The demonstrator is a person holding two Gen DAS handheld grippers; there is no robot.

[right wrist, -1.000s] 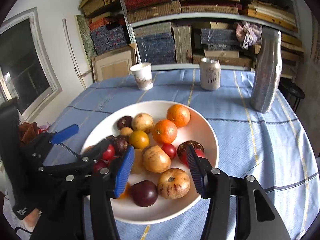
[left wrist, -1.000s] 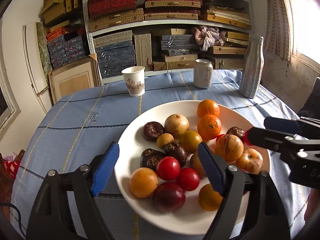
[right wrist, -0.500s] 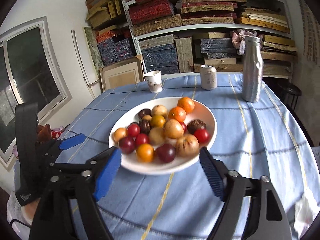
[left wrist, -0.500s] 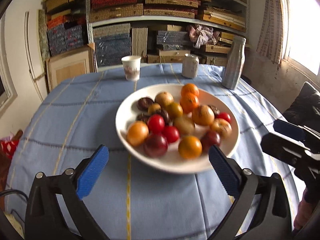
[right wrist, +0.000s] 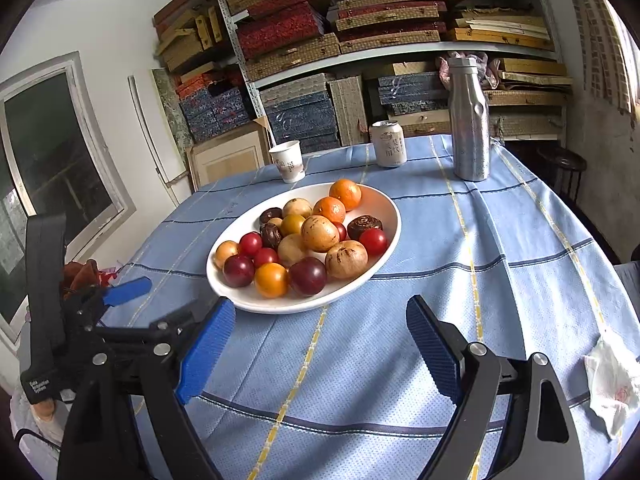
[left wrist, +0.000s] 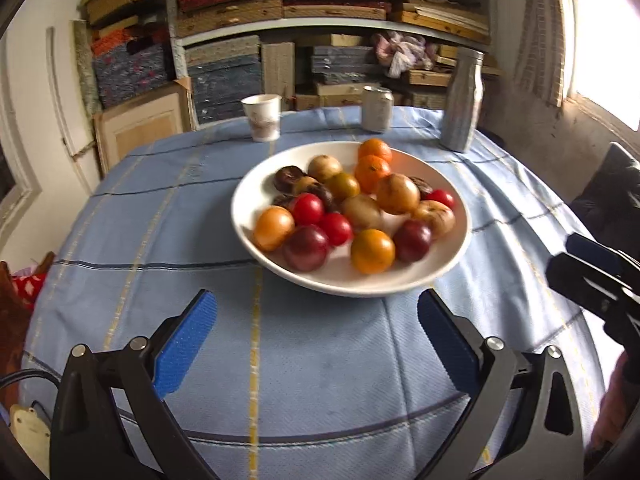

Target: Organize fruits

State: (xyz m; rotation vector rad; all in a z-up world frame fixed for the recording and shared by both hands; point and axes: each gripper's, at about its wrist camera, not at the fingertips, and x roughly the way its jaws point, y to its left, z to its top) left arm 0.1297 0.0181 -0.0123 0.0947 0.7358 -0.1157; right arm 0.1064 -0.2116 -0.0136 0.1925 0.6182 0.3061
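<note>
Your left gripper (left wrist: 316,340) hangs over the tabletop (left wrist: 160,216) with its blue fingers (left wrist: 186,344) spread wide and nothing between them. Your right gripper (right wrist: 320,350) is the same: fingers (right wrist: 206,350) released and parted, grasping nothing, short of the near rim of the plate.

All the fruit sits in one white plate (right wrist: 384,208) in the middle of the blue checked cloth. Count what you have there: two oranges (right wrist: 345,194) at the far side, touching each other; three small red tomatoes (right wrist: 373,241), two close together on your left of the pile and one on your right; two dark red plums (right wrist: 307,275) at the near edge with one yellow-orange fruit (right wrist: 271,279) between them. Another orange-yellow fruit (right wrist: 225,252) lies at the left end. A small yellow one (right wrist: 292,224) sits in the middle. Four tan, speckled fruits (right wrist: 346,259) are spread through the heap, and dark brown wrinkled fruits (right wrist: 364,224) lie among them; I count about three, though some are partly hidden.

Beyond the plate, well apart from it, stand one paper cup (right wrist: 288,160), one drinks can (right wrist: 387,144) and one tall metal bottle (right wrist: 469,120), all upright. One crumpled white wrapper (right wrist: 612,384) lies near the tabletop's right edge.
</note>
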